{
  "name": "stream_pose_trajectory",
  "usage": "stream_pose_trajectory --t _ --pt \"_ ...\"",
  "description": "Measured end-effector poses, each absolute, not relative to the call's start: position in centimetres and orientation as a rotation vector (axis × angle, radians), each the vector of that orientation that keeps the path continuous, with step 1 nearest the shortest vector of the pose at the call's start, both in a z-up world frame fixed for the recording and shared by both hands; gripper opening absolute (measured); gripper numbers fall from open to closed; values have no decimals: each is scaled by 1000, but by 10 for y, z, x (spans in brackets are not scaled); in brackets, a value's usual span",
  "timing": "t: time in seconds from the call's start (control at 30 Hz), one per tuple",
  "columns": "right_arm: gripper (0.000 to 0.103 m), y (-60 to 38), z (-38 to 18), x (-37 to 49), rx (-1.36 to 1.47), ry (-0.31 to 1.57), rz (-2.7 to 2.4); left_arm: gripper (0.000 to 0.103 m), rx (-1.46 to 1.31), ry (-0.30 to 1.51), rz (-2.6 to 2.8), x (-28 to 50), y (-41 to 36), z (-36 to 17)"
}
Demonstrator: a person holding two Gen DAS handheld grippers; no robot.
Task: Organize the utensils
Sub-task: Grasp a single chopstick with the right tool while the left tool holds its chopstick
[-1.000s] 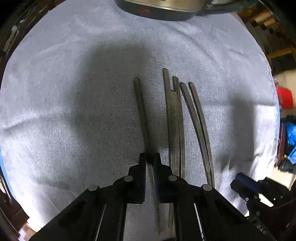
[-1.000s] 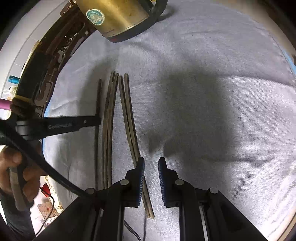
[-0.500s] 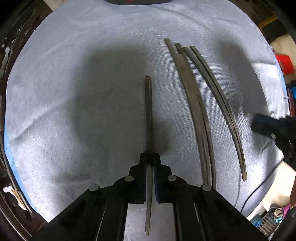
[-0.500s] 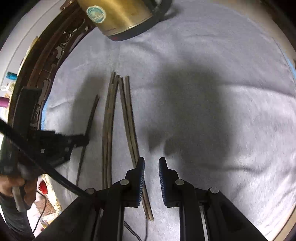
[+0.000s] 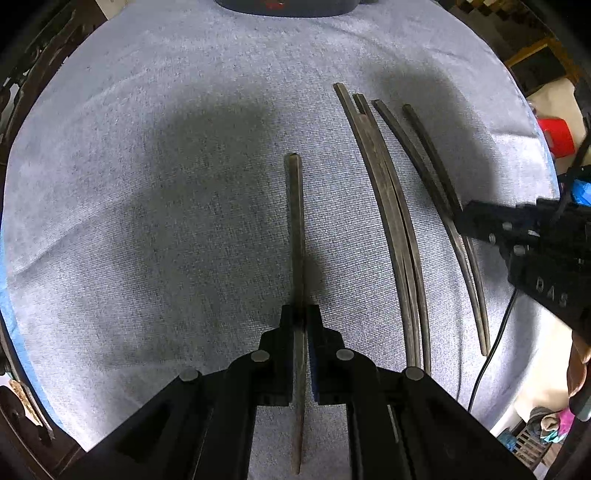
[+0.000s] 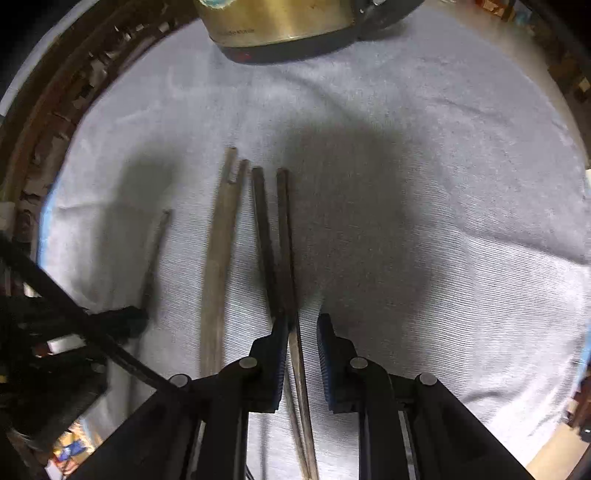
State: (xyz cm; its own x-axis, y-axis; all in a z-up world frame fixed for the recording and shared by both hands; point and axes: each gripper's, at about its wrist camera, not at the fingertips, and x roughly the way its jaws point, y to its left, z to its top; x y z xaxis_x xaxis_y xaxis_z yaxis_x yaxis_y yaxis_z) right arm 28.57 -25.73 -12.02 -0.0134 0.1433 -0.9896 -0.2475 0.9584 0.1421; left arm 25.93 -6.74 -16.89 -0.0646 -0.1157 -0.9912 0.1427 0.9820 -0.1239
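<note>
Step in hand looks like pairing up chopsticks — keep the held stick low and parallel to the rest, set it flush beside a partner, ends lined up, don't drag the cloth (image 5: 147,184). Left tool (image 5: 300,314) is clamped on a single chopstick (image 5: 296,229), apart from the others and to their left. Middle pair (image 5: 391,221) lies touching on the cloth-covered worktop; outer pair (image 6: 273,236) sits beside it. Right tool (image 6: 302,325) hangs over the outer pair w/ jaws a narrow gap apart, one stick between the pads, no squeeze visible — not gripping imo. Kettle (image 6: 280,26) at far edge, keep clear.
</note>
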Motion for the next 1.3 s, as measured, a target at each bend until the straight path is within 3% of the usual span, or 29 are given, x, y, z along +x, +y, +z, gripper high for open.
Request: stream_pose_trajectory --t 0.2,0.33,0.87,1.3 --pt "18 -245 -119 277 -180 1566 324 9 51 1606 -204 256 -73 -170" --pt "9 -236 -122 282 -197 1591 298 9 57 1628 -204 261 -75 -169" --pt "8 -215 -134 303 -337 1749 301 7 207 1746 -193 281 -92 -175" --pt "8 -215 -141 290 -359 1803 316 5 290 1806 -212 251 -91 -177"
